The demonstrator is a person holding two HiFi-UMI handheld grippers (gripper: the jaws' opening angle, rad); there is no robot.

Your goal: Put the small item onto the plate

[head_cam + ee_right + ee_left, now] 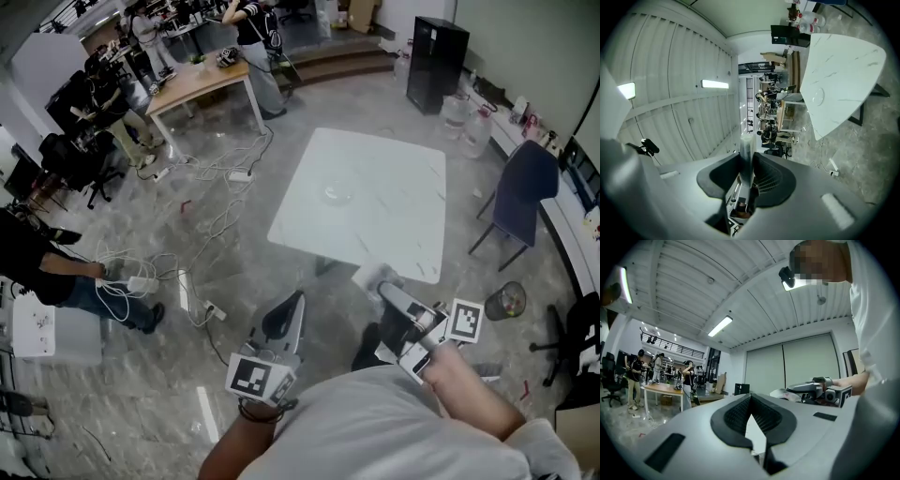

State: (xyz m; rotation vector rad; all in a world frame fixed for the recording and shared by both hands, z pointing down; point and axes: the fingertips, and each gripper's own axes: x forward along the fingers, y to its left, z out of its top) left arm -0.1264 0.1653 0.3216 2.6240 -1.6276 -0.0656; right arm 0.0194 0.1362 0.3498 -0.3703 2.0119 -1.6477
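Note:
A clear glass plate [337, 195] lies near the middle of the white square table [403, 159]; the right gripper view shows the plate [818, 96] on the tabletop [848, 65] too. My right gripper [382, 285] hangs just short of the table's near edge, shut on a small pale item [367, 276]. Seen from that gripper, the item [747, 152] stands as a thin translucent strip pinched between the pads. My left gripper [292, 305] is lower left of the table over the floor, its jaw tips together with nothing held. Its view catches the right gripper [790, 391].
Cables and power strips [202, 305] lie on the floor left of the table. A dark chair [520, 192] stands at the table's right, a bin [506, 301] near it. People work at a wooden desk [197, 82] at the back left. A black cabinet [436, 61] stands behind.

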